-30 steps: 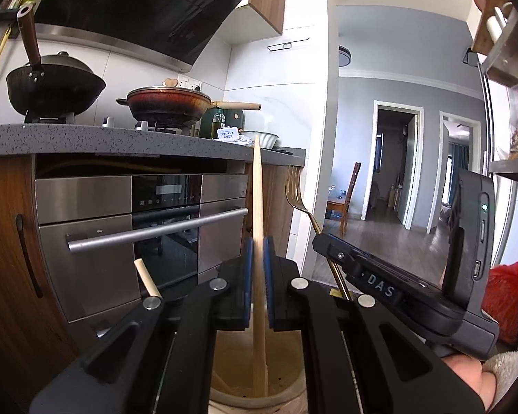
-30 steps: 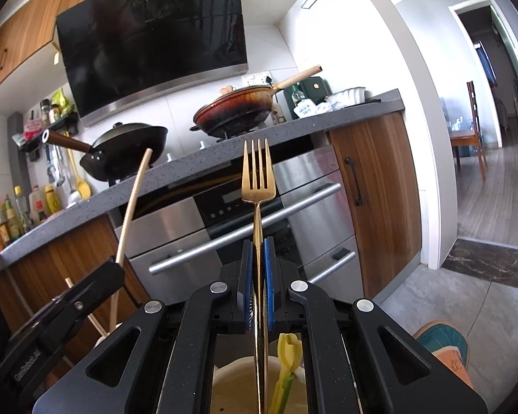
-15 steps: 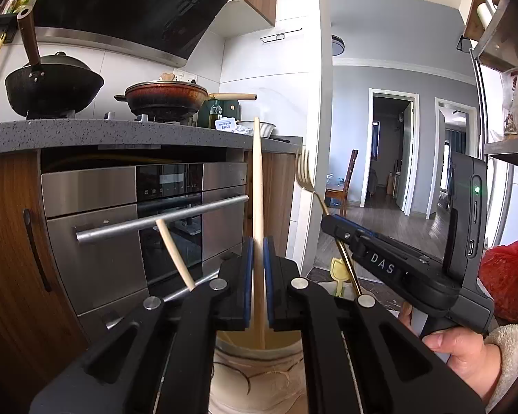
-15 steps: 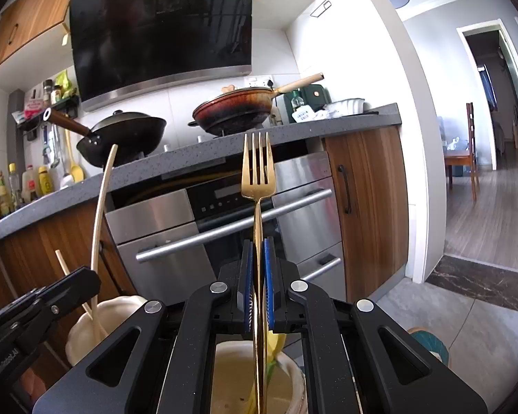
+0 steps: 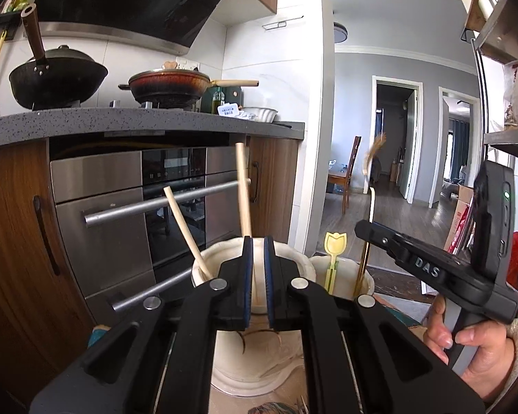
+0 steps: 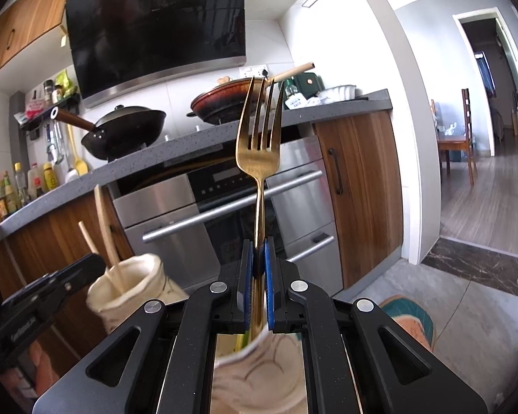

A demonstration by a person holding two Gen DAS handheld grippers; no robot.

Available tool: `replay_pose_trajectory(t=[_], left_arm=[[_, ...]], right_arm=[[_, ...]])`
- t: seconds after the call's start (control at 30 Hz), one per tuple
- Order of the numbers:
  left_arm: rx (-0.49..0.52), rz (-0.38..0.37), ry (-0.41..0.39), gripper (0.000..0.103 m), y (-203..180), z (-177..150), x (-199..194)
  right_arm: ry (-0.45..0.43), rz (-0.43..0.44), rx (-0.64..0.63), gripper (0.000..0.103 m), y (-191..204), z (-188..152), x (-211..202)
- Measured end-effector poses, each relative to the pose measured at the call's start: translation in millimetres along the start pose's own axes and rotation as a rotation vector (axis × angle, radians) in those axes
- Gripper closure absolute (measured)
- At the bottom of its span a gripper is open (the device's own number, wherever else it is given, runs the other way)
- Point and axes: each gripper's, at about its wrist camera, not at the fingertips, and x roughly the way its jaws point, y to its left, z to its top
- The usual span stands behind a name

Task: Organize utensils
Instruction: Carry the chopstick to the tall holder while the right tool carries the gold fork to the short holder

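1. Now the left hand-held gripper (image 5: 255, 258) is clamped shut on a wooden chopstick (image 5: 242, 186), whose long axis runs nearly upright, its free end pointing toward 12 o'clock with a slight lean toward 11.
2. Its lower end reaches down into a cream ceramic holder (image 5: 224, 258) just ahead of the jaws; a second chopstick (image 5: 183, 224) already stands in that holder, tilted toward 11 o'clock.
3. Meanwhile the right hand-held gripper (image 6: 257, 262) is closed on the handle of a gold fork (image 6: 259, 145); the fork stands upright, tines pointing to 12 o'clock, handle running down toward 6 into another cream holder (image 6: 259, 355) under the jaws.
4. Only the left wrist view shows that second holder (image 5: 342, 269) from outside, at 3 o'clock of the first and touching it or nearly so, with a yellow tulip-topped utensil (image 5: 335, 245) standing in it, and the person's hand (image 5: 473, 352) gripping the right tool.
5. Only the right wrist view shows the fork's tines sharply; in the left view they are blurred.
6. Beyond both holders stands an oven (image 6: 231, 207) under a grey counter (image 5: 121, 120) carrying a black wok (image 5: 57, 76) and a red pan (image 5: 169, 82).
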Motion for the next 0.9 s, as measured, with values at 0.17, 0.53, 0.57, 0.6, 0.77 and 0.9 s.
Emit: replay_pose_trajectory(t=[0.17,0.53,0.57,0.6,0.77,0.9], left_arm=[[-0.031,-0.005,0.020,0.097,1.3,1.5,-1.9],[-0.072,0.030,0.040,0.097,8.7,1.3,-25.6],[-0.080,0.030,0.044,0.097,10.6,0.5,-28.0],[-0.086,0.033,0.045,0.097,12.1,-0.5,-30.4],[-0.101,0.044,0.058,0.097,20.0,-6.0,-39.4],[-0.086,0.062,0.072,0.097,21.6,-11.0,-41.1]], right_arm=[[0.035,0.013,-0.022,0.096,6.5,-7.0,-5.0],[0.123,0.026,-0.016,0.095,10.0,-12.1,-5.7],[0.127,0.030,-0.016,0.095,10.3,-12.1,-5.6],[0.129,0.032,-0.015,0.095,10.0,-12.1,-5.8],[0.102,0.024,-0.024,0.095,11.4,-9.5,-10.9],[0.094,0.019,-0.011,0.095,9.2,-8.9,-12.3]])
